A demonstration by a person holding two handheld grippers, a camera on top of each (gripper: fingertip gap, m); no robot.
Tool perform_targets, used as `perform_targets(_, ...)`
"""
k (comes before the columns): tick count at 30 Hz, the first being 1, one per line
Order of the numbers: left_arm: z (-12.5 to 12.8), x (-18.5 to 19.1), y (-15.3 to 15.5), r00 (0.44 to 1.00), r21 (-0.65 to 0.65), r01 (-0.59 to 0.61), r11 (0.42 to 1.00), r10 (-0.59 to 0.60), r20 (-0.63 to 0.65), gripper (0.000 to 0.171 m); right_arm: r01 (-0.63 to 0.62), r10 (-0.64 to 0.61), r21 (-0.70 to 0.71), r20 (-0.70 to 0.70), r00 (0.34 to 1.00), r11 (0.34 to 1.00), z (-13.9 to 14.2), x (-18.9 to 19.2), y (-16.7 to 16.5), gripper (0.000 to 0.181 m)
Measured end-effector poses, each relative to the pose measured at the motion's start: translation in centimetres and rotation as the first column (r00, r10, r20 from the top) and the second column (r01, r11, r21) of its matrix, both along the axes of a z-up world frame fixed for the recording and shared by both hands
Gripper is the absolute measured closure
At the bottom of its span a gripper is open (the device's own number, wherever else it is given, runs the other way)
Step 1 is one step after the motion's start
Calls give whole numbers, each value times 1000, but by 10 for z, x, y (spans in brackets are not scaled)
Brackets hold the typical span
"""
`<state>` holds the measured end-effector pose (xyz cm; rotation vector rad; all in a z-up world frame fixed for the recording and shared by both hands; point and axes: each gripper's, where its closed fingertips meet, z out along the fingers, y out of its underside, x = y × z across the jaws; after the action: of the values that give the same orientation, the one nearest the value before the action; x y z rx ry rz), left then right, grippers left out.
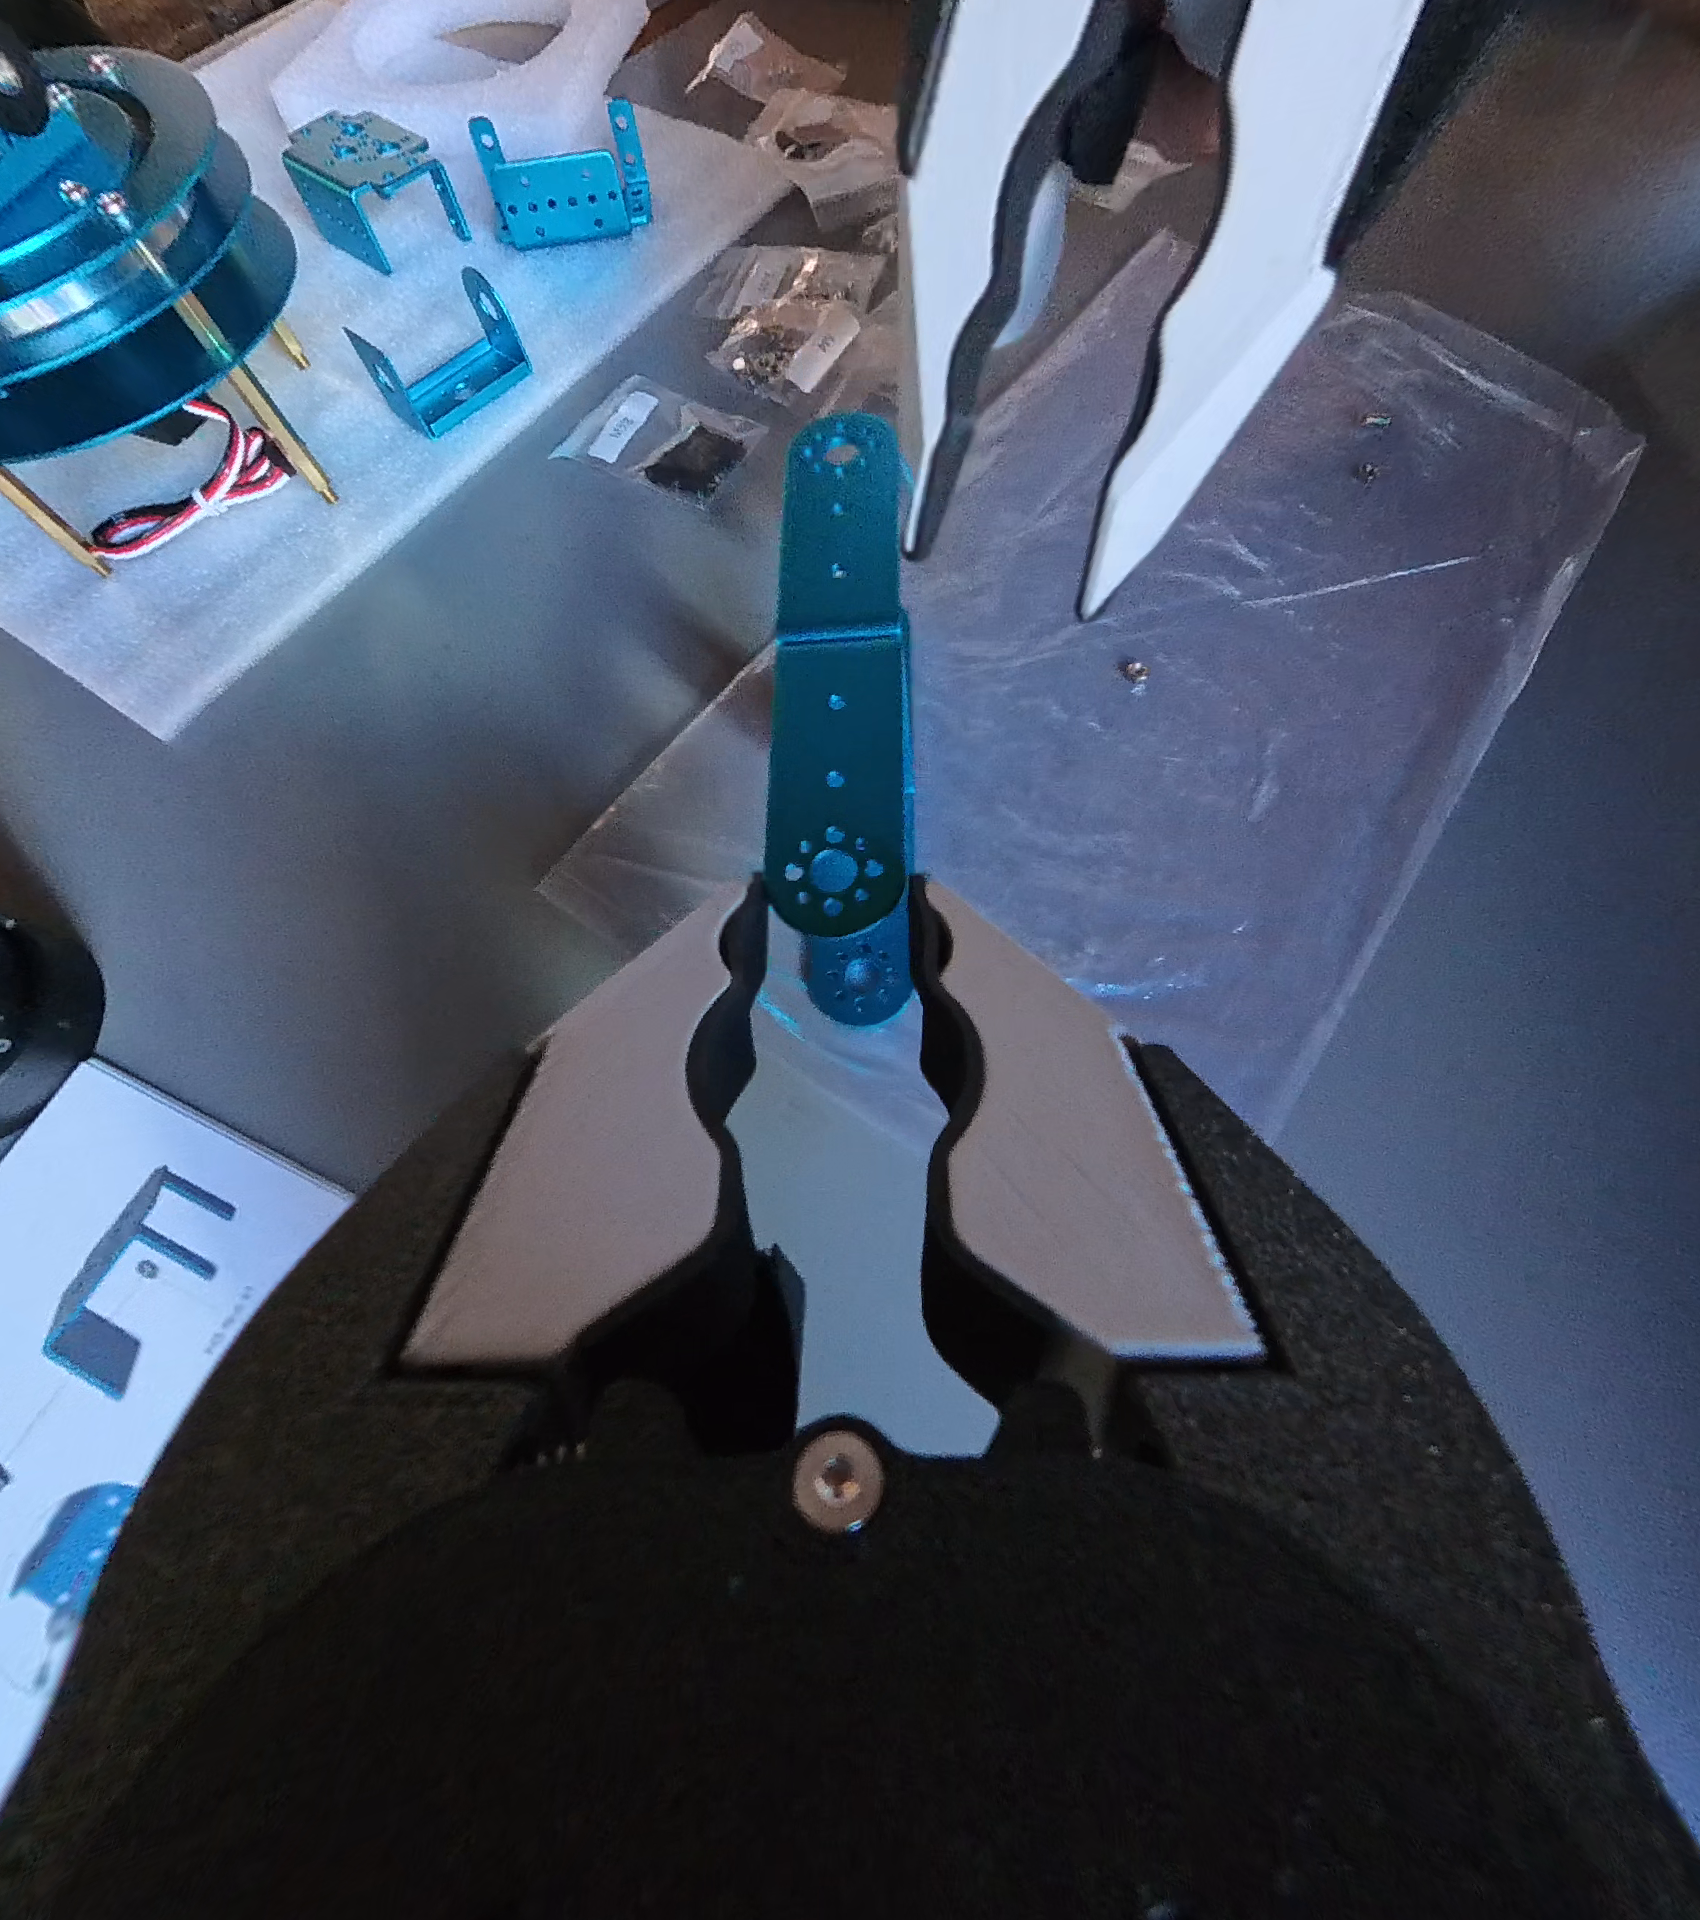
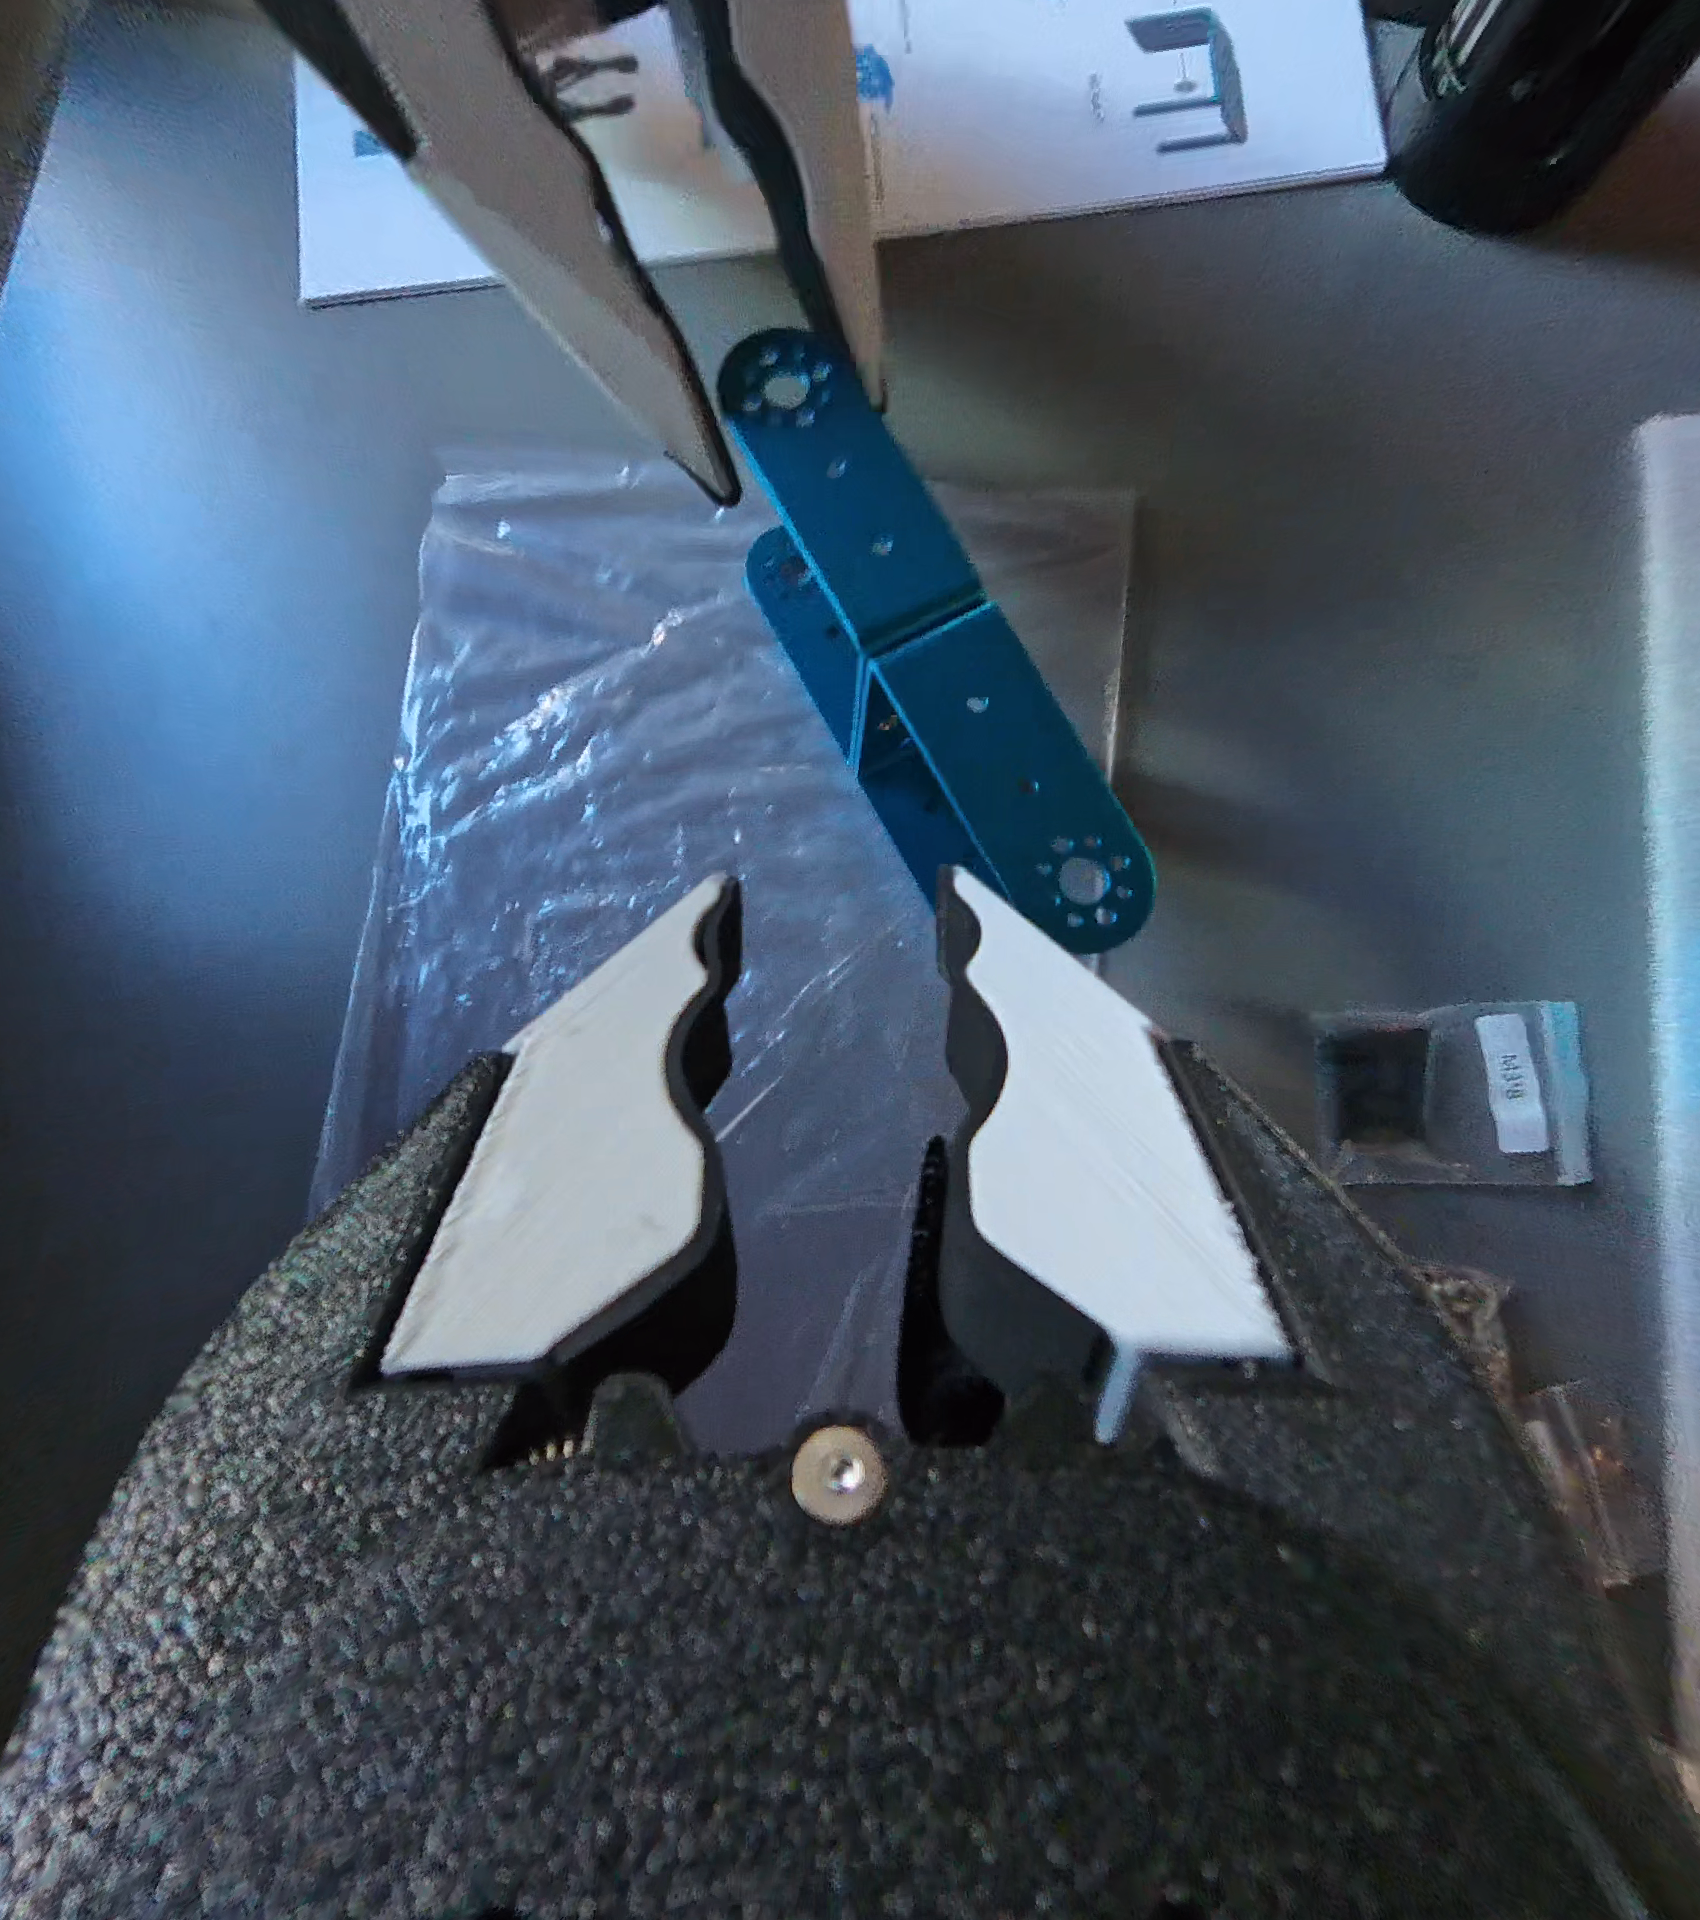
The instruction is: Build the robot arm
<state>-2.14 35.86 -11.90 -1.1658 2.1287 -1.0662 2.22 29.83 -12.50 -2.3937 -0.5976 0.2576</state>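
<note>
Blue bracket [image 1: 841,707] clamped by one round end in left claw [image 1: 835,904], over clear plastic bag [image 1: 1241,727].
Grey bench [image 1: 306,831] bare around bag; foam sheet [image 1: 534,301] with spare brackets [image 1: 565,197] well apart; right claw [image 1: 1007,577] spread, empty, just beside bracket's far end; loose screws [image 1: 1132,670] on bag.

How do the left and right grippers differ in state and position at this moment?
The left gripper is shut on one end of the long blue bracket; the right gripper holds nothing, its fingers apart. The left gripper touches the bracket, while the right gripper hangs beside the bracket's far end, above the clear plastic bag. Both have white fingers with black wavy inner edges and point toward each other.
</note>
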Motion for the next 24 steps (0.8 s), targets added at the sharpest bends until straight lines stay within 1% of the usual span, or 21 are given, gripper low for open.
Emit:
perform_targets(3, 1, -5, -6, 1000, -25, -16, 1000, 16, -7, 146, 10, -10, -1, 64, 998, 1000, 0, 4, 5, 145)
perform_targets(9, 2, -14, -23, 1000, -18, -14, 1000, 14, -8, 146, 18, -19, 5, 80, 997, 1000, -2, 2, 11, 145)
perform_targets(11, 1, -12, -24, 1000, -15, -28, 999, 28, -14, 146, 22, -22, 7, 63, 998, 1000, -1, 2, 13, 145)
perform_targets(14, 2, -13, -34, 1000, -53, -6, 999, 4, -28, 145, 25, -26, 6, 27, 999, 1000, 0, 0, 16, 145)
perform_targets(16, 3, -15, -44, 999, -75, 33, 997, -35, -33, 145, 21, -21, 7, 14, 1000, 1000, 0, -1, 16, 145)
perform_targets(18, 3, -18, -52, 995, -93, 86, 992, -90, -37, 137, 22, -22, 12, 25, 999, 1000, -2, 1, 16, 146)
perform_targets(21, 12, -21, -50, 983, -157, 180, 971, -183, -1, 127, 18, -19, 27, 20, 1000, 999, -2, 2, 16, 149)
perform_targets(22, 15, -22, -47, 977, -190, 211, 959, -214, 9, 124, 17, -17, 38, 10, 1000, 999, -1, 1, 16, 151)
perform_targets(23, 18, -22, -44, 969, -217, 244, 945, -248, 10, 117, 4, -4, 38, -5, 1000, 999, -1, -1, 15, 151)
perform_targets(24, 18, -17, -37, 966, -220, 253, 942, -257, 9, 114, -13, 13, 27, -26, 1000, 1000, -1, -4, 12, 149)
